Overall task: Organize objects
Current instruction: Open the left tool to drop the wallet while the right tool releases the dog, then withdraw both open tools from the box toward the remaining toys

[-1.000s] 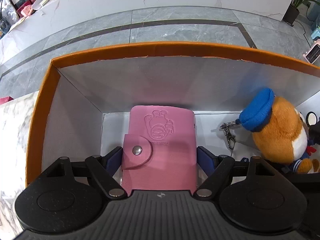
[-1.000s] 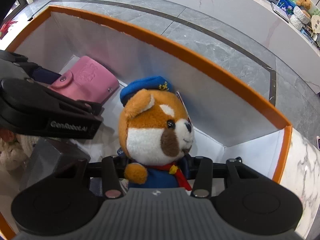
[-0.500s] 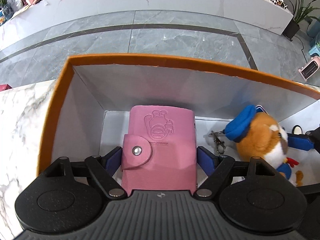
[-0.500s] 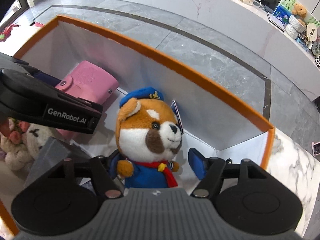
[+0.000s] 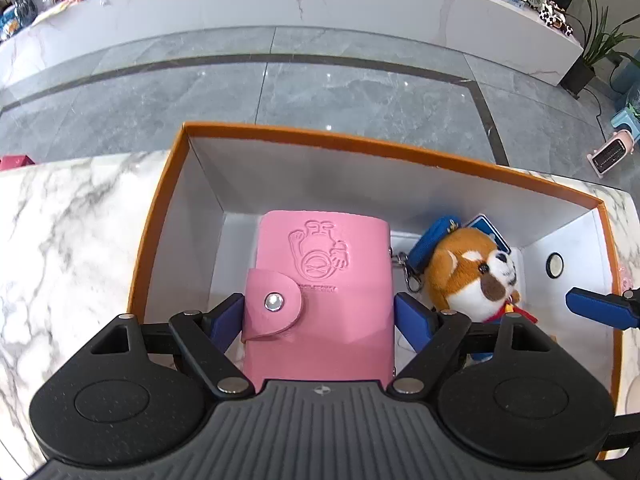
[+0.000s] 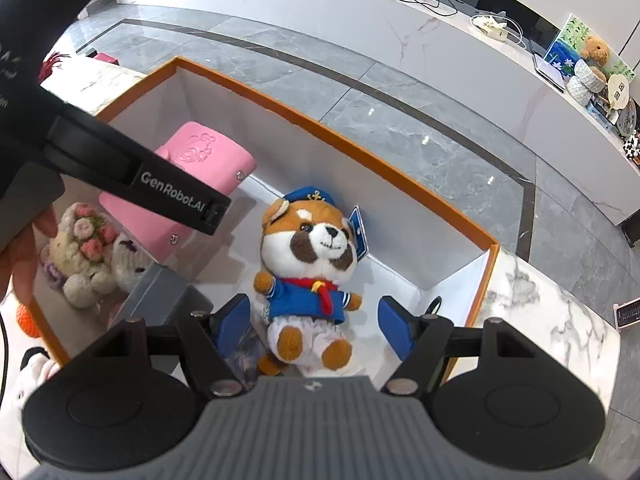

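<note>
Two items going into the orange box (image 5: 360,136) on the marble counter.

Left gripper (image 5: 320,316) closed on pink card wallet (image 5: 324,280) at far left — kept flat. Right gripper (image 6: 314,320) spread wide, clear of plush fox (image 6: 312,256) lying mid-box — apparently let go.

Both wrist fisheyes look steeply down from close above into the orange-rimmed box (image 5: 360,142) (image 6: 400,162), the left from its left end, the right from its right, sharing the pink card holder (image 5: 324,276) (image 6: 200,156) and sailor plush (image 5: 472,268) (image 6: 312,260).
</note>
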Motion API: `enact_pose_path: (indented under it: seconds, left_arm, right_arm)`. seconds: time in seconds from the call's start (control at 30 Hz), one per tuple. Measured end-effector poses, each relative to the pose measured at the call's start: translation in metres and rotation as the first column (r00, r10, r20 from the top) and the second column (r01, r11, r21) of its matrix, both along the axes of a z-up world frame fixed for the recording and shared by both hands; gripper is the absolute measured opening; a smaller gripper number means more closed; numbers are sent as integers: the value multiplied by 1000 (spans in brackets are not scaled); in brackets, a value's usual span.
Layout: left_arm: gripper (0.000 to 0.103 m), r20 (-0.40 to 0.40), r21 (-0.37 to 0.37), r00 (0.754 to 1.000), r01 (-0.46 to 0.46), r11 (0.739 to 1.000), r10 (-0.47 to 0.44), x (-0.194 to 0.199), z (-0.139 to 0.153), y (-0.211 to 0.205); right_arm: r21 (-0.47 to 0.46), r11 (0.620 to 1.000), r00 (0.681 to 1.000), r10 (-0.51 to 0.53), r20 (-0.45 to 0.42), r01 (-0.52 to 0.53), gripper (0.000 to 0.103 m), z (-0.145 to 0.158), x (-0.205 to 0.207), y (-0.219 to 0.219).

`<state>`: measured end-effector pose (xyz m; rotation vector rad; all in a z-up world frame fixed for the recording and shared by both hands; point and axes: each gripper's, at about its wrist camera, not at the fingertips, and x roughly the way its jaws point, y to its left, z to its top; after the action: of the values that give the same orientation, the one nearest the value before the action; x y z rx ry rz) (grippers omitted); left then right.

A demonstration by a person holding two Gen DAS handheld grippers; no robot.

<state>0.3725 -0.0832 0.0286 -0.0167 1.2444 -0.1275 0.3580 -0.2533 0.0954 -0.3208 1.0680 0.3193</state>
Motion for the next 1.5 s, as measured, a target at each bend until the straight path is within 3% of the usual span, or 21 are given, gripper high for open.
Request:
enact_pose_path:
  seconds: [0.17, 0.3, 0.57, 0.8, 1.3, 1.5]
  left_arm:
    - [95, -5, -22, 1000, -20, 1000, 19, 0, 1, 4]
    - [95, -20, -63, 999, -37, 997, 36, 1, 4, 6]
    - [96, 27, -80, 999, -39, 996, 41, -1, 19, 7]
    - [96, 43, -56, 999, -20, 998, 23, -16, 28, 10]
    - [96, 132, -31, 991, 7, 999, -3, -143, 85, 17]
    - [96, 221, -15, 975, -7, 1000, 10, -208, 97, 26]
  right_arm:
    - [102, 995, 1000, 17, 6, -18, 72, 5, -8, 1]
    - [94, 995, 999, 40, 8, -41, 72, 0, -16, 16]
    - [245, 969, 999, -14, 52, 1, 72, 8, -23, 15]
    - [252, 968, 999, -30, 45, 17, 72, 14, -37, 10]
    - [223, 974, 991, -65, 115, 38, 78, 67, -148, 8]
    - [226, 973, 982, -93, 164, 54, 81, 74, -204, 6]
